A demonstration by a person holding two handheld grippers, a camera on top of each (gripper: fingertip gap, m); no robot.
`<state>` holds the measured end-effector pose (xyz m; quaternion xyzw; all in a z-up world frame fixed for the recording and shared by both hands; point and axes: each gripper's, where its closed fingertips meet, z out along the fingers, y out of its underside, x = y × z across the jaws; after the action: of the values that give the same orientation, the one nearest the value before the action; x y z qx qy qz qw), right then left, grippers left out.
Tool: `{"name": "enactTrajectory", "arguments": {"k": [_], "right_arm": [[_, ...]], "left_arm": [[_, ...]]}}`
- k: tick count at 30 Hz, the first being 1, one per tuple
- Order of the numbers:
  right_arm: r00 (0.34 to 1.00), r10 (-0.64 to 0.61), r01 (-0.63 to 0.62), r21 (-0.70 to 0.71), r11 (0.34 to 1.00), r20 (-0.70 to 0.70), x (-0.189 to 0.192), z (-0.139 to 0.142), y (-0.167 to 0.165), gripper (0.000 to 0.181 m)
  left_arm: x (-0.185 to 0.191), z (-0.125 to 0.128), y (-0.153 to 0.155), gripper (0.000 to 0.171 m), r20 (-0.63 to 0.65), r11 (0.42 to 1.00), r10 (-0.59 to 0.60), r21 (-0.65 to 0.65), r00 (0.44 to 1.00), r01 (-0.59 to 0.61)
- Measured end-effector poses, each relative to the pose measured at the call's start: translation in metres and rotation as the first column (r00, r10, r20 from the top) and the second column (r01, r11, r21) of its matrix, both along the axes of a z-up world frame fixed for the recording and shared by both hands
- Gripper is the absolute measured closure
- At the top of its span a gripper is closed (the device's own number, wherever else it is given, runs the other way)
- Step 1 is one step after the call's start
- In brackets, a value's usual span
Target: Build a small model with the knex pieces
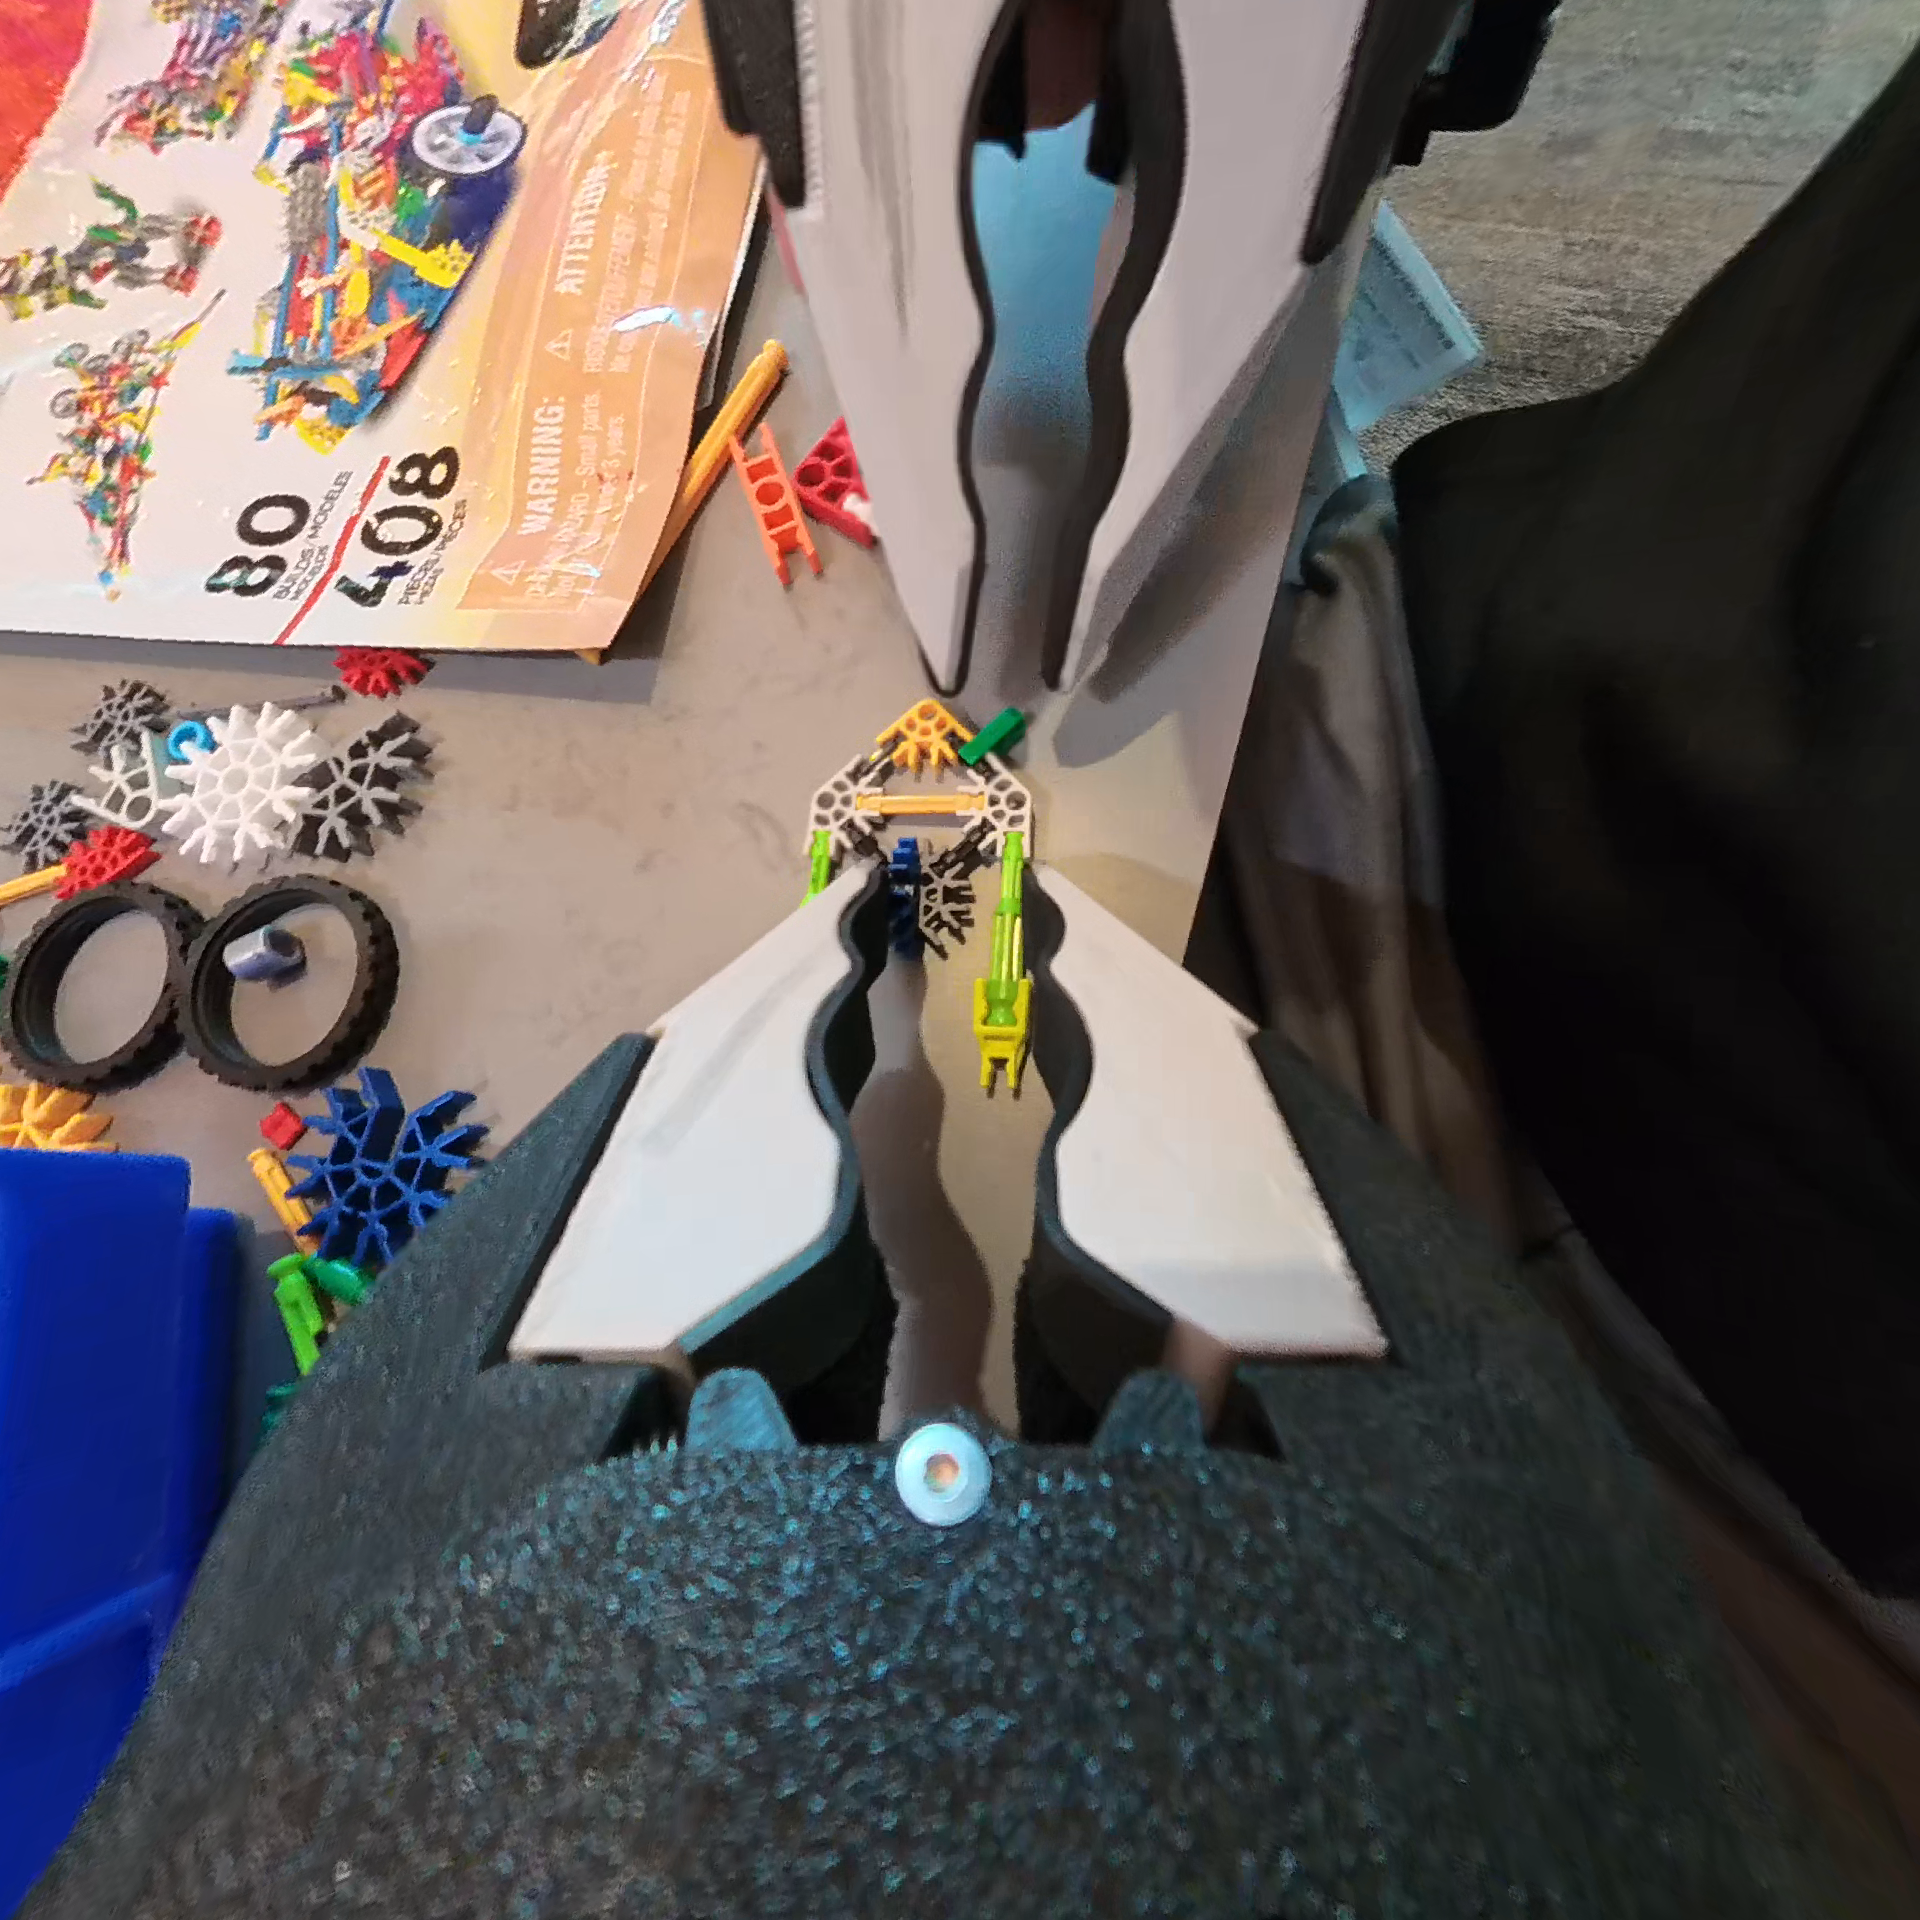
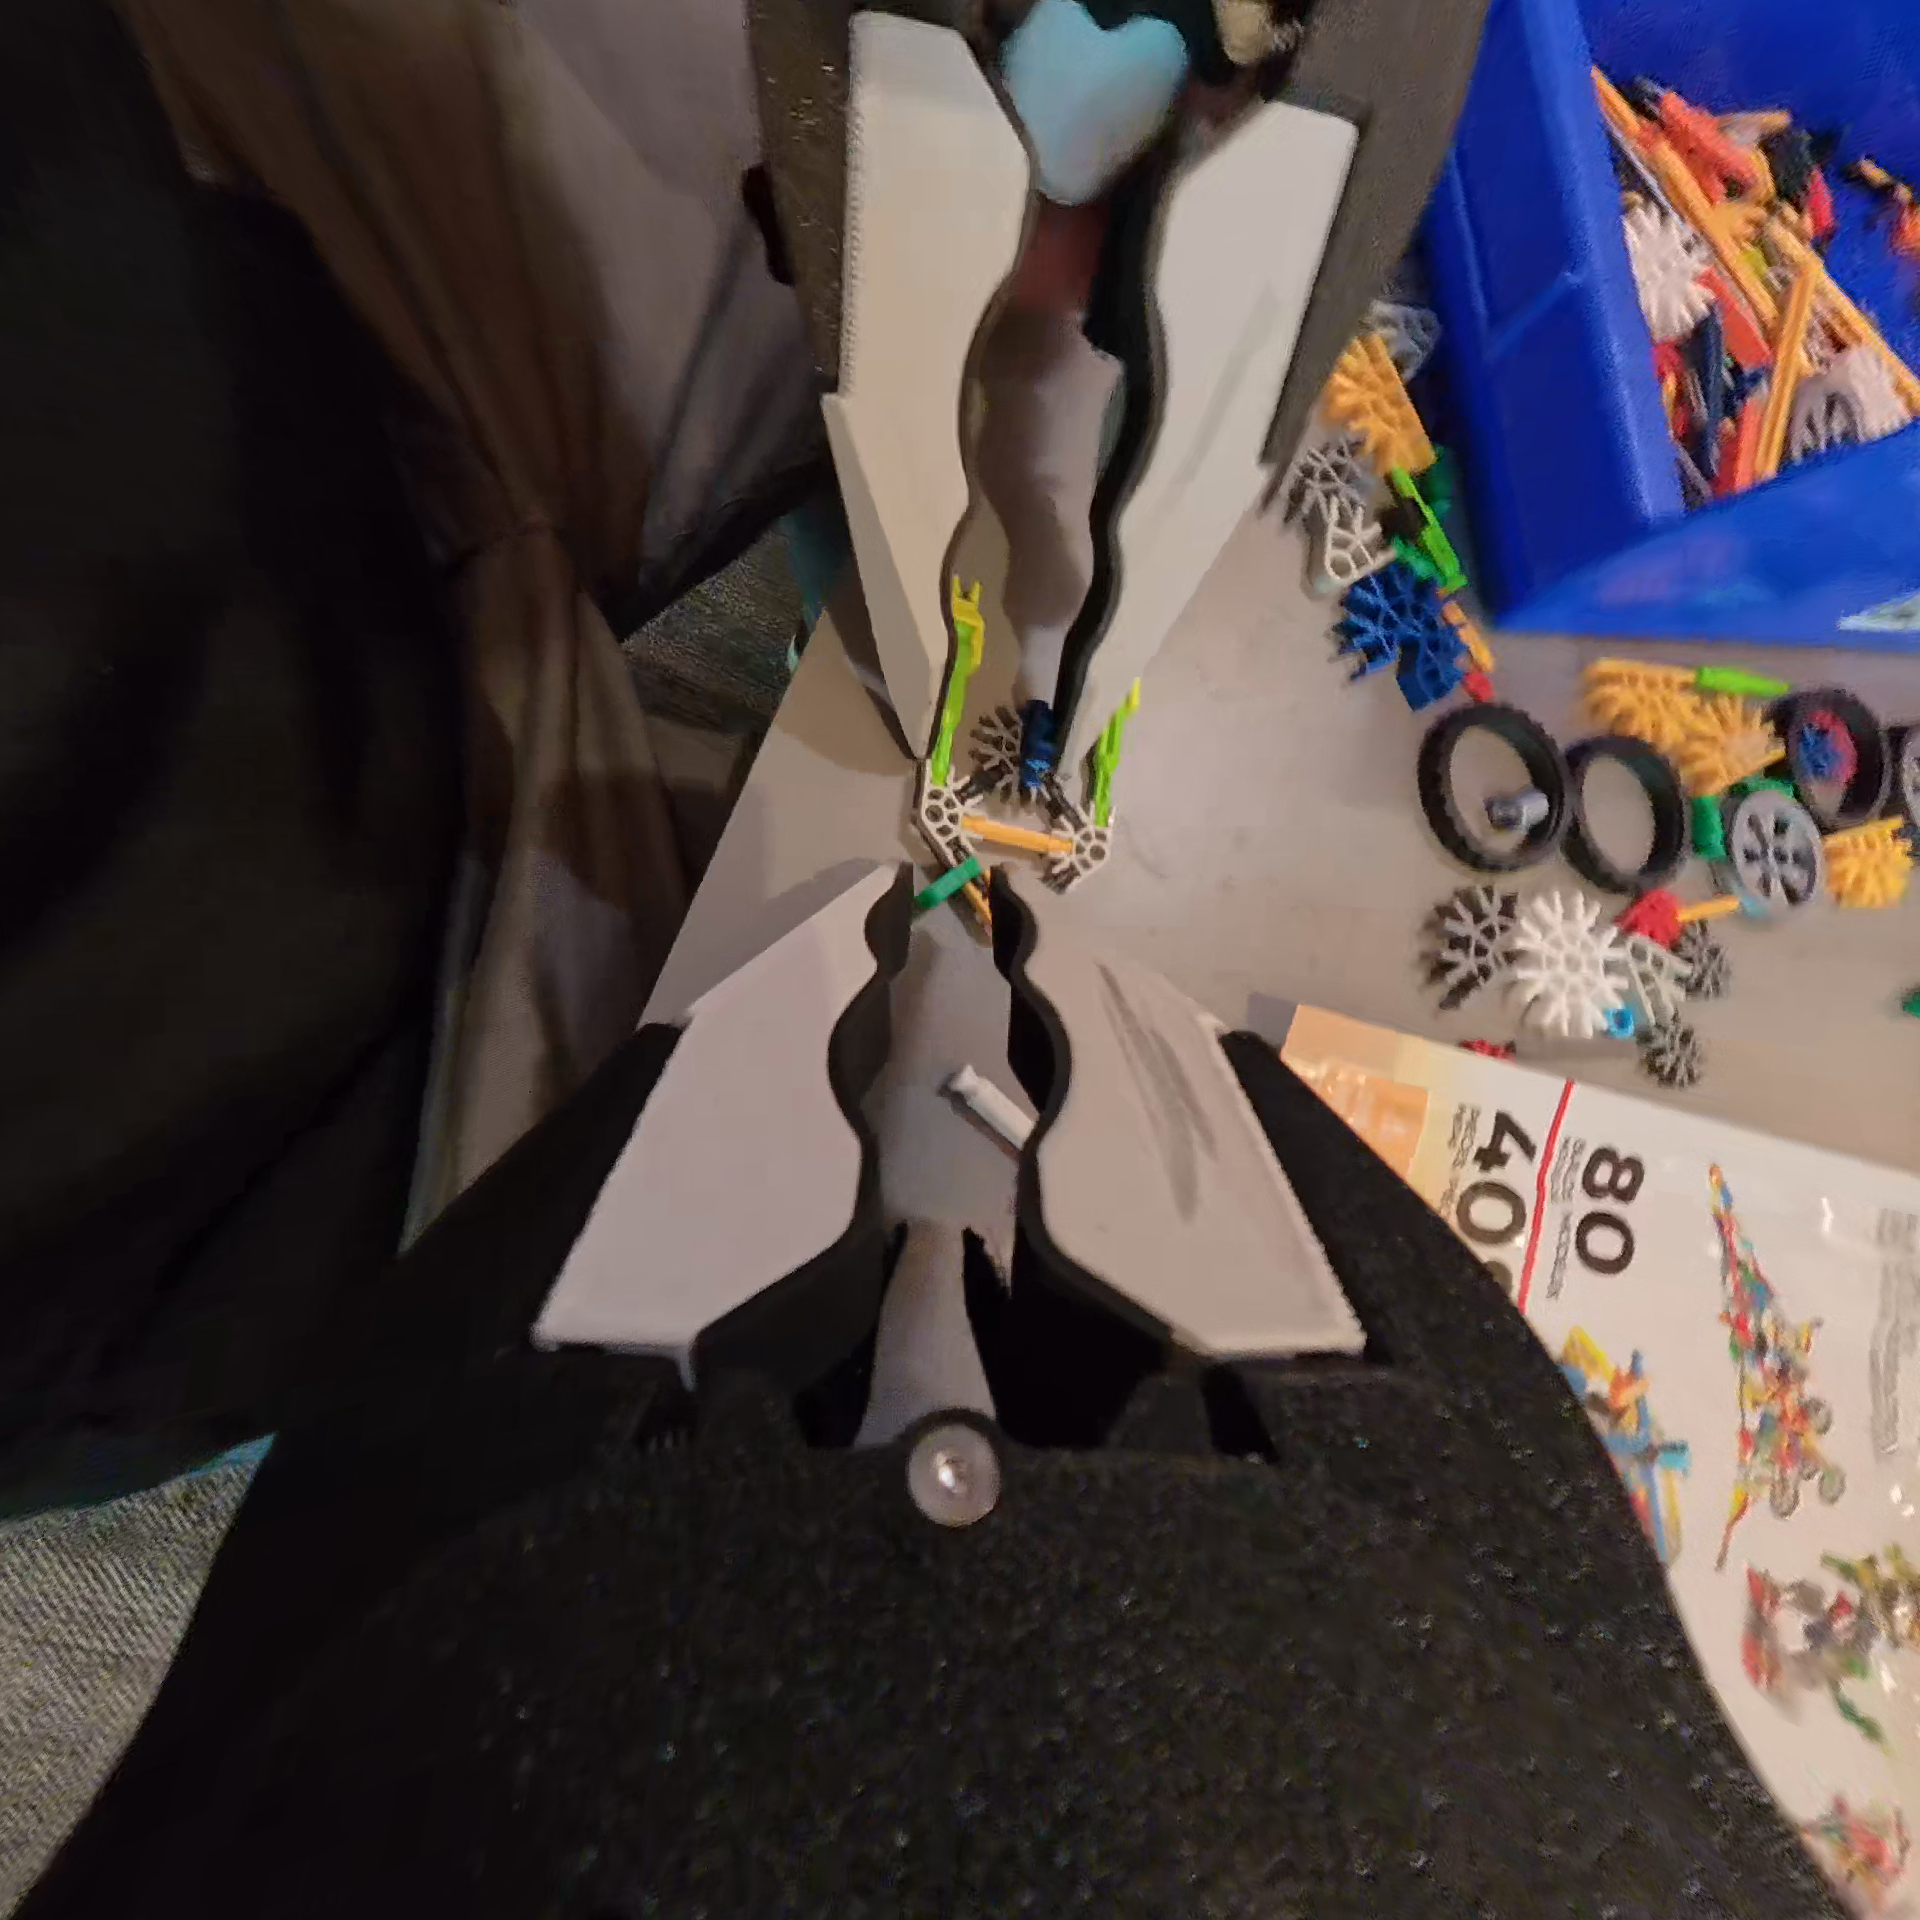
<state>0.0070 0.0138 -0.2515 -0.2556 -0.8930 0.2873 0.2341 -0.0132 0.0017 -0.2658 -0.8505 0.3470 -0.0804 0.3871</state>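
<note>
A small toy assembly (image 1: pixel 920 805) of grey connectors, a yellow rod, an orange connector, blue and black snowflake connectors and lime rods hangs over the grey table (image 1: pixel 623 831). My left gripper (image 1: pixel 951 883) is shut on its lime-rod and snowflake end. The left gripper also shows in the right wrist view (image 2: pixel 992 758), coming from the top. A short green rod (image 1: pixel 992 732) sticks out beside the orange connector. My right gripper (image 2: pixel 945 883) has its jaws narrowly apart, with the tips at the green rod (image 2: pixel 945 881). In the left wrist view the right gripper (image 1: pixel 1003 681) stands just short of that rod.
A printed sheet (image 1: pixel 312 364) lies beside the grippers. Loose snowflake connectors (image 1: pixel 244 784), two black tyres (image 1: pixel 291 982) and rods lie near it. A blue bin (image 2: pixel 1558 312) holds several pieces. A small white rod (image 2: pixel 987 1112) lies under the right gripper. A person's dark clothing (image 2: pixel 208 727) is at the table edge. My two grippers' fingertips are within a few centimetres of each other.
</note>
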Motion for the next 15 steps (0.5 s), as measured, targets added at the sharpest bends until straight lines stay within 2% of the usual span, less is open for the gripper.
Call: {"name": "enactTrajectory", "arguments": {"k": [4,9,15], "right_arm": [[0.995,0.091,-0.094,0.075,0.993,0.044,-0.002,-0.013,0.001,0.164],[0.980,0.172,-0.176,0.030,0.984,0.100,0.002,-0.015,-0.004,0.165],[0.972,0.217,-0.222,0.043,0.974,0.093,0.001,-0.016,-0.005,0.167]], "left_arm": [[0.002,0.000,-0.001,0.148,0.012,0.998,-0.057,-0.007,0.998,0.057],[0.003,0.000,-0.002,0.148,0.023,0.994,-0.105,-0.011,0.994,0.106],[0.003,0.001,-0.003,0.148,0.044,0.990,-0.134,-0.024,0.990,0.136]]}}
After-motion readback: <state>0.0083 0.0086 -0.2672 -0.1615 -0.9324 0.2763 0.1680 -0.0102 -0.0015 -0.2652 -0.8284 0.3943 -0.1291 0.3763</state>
